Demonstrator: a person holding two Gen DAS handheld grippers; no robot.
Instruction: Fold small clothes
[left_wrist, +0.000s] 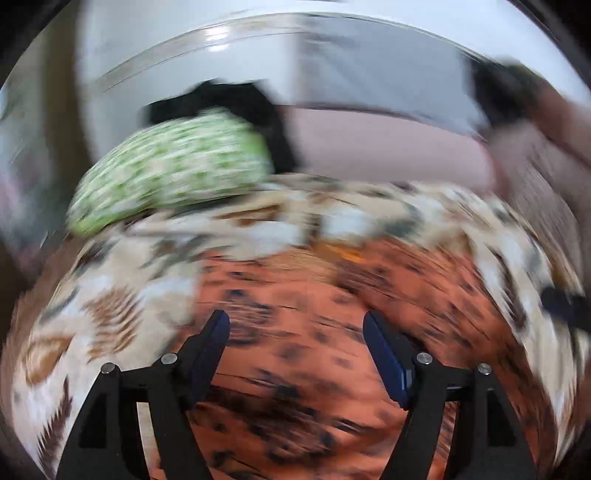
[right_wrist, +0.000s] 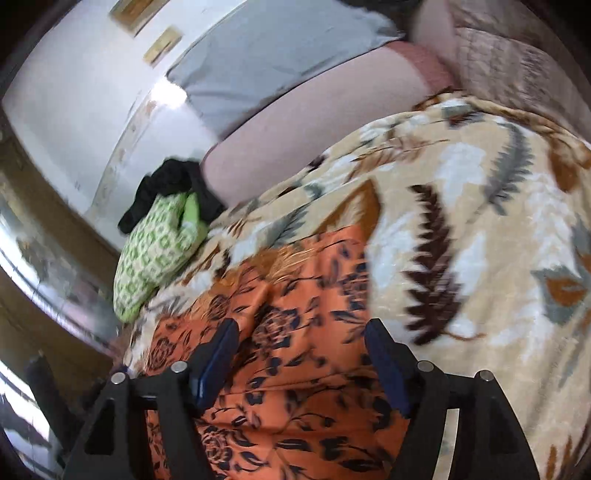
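Hovering w/ both hand-held grippers, left (left_wrist: 295, 332) & right (right_wrist: 301, 339), spread wide & empty over orange floral garment (right_wrist: 295, 369) on leaf-print blanket (right_wrist: 480, 221) — thin, floppy, prob slippery, so pinch corners/hem.

Orange garment (right_wrist: 295, 350) w/ dark navy floral print: lies spread on leaf-pattern blanket, creased, far edge rumpled. Green-and-white patterned garment (right_wrist: 155, 251): bunched heap at blanket's far left edge. Black garment (right_wrist: 162, 184): crumpled just behind it, touching. Left view blurred; same layout.
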